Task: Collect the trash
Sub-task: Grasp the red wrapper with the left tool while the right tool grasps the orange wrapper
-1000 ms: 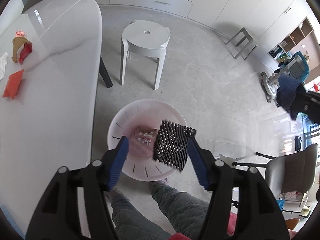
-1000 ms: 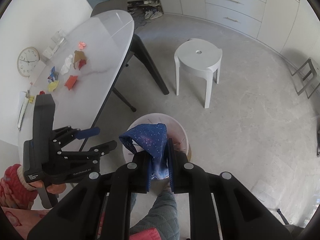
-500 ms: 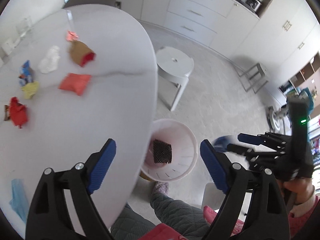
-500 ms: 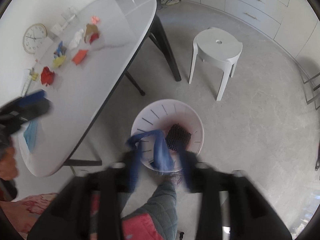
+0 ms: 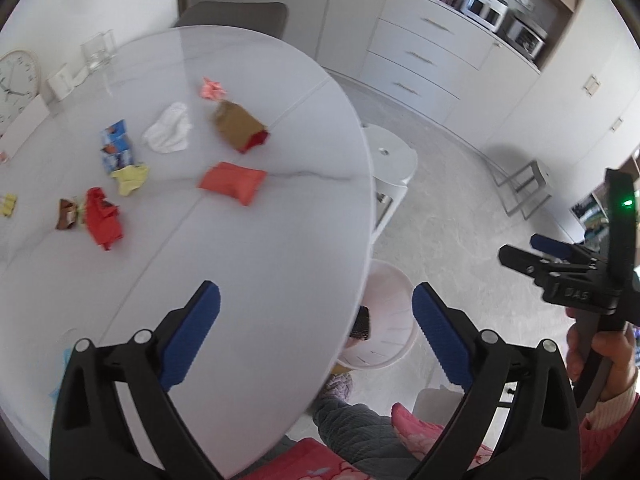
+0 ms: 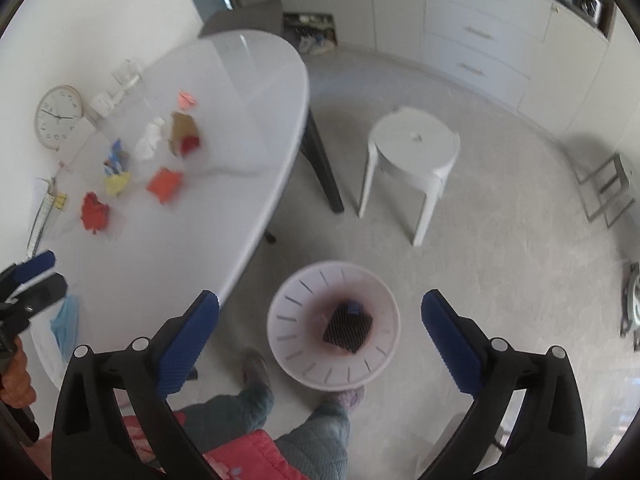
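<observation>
My left gripper (image 5: pixel 316 296) hangs above the white table (image 5: pixel 260 260); its jaws are opening with nothing between them. Trash lies on the far half of the table: an orange packet (image 5: pixel 232 182), a brown bag (image 5: pixel 238 128), white crumpled paper (image 5: pixel 168 134), a red wad (image 5: pixel 102 222) and a yellow scrap (image 5: pixel 130 176). My right gripper (image 6: pixel 320 300) is above the white bin (image 6: pixel 288 344) on the floor, its jaws also opening and empty. In the bin lie a black mesh piece (image 6: pixel 348 326) and a blue scrap (image 6: pixel 353 307).
A white stool (image 6: pixel 414 148) stands on the floor beyond the bin. The person's legs and slippers (image 6: pixel 256 368) are right beside the bin. A light blue mask (image 6: pixel 66 326) lies near the table's near edge. A clock (image 6: pixel 58 116) leans at the wall.
The left gripper let the black mesh fall into the bin, then rose and swung over the table. The right gripper opened wide and dropped its blue starry paper into the bin.
</observation>
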`<state>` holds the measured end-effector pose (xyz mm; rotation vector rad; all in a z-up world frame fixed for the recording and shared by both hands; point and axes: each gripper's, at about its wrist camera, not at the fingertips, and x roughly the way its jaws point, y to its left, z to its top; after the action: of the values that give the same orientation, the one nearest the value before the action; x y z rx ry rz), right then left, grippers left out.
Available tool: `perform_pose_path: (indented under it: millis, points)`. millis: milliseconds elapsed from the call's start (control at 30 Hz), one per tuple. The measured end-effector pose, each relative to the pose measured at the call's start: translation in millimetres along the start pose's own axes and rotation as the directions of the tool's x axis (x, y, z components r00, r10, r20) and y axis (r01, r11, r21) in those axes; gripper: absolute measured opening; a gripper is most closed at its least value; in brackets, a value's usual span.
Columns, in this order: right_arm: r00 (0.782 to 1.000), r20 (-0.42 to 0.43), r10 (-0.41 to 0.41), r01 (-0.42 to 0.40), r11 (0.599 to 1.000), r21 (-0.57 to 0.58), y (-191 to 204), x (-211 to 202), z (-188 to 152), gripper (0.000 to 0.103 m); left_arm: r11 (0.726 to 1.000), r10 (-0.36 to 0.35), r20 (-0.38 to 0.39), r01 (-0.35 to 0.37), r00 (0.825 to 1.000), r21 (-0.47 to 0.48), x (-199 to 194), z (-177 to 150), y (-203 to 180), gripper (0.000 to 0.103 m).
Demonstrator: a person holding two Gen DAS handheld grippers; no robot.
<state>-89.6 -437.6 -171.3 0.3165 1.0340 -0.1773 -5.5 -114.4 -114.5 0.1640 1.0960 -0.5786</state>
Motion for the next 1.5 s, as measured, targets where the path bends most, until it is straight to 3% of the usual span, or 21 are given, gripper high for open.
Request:
perform_pose_path:
  millis: [333,633,1100,1367,1500]
  points:
    - [0.999,0.004,0.05,-0.049,0.992,-0.114,71,8,24,0.1,0.992,0.063,0.028,-0.06,0.998,-0.108,-14,-4,64,0.093]
    - [0.997,-0.015,0.079,-0.081,0.983,-0.162,108,23,34,0.1,0.978,0.107,0.014,-0.103,0.994,-0.18,-13,-9,109,0.095]
    - [0.991,-0.057,0.121,-0.132,0.958,-0.254,161,72,67,0.1,0.928,0.202,-0.042,-0.205,0.978,-0.312,54,16,205,0.095]
    - [0.984,-0.131,0.123,-0.158,0.938,-0.31,186,126,91,0.1,0.913,0.201,-0.132,-0.234,0.971,-0.334,118,36,245,0.068]
    - [0.98,-0.153,0.129,-0.175,0.92,-0.35,194,145,99,0.1,0.916,0.2,-0.163,-0.243,0.966,-0.318,136,39,249,0.043]
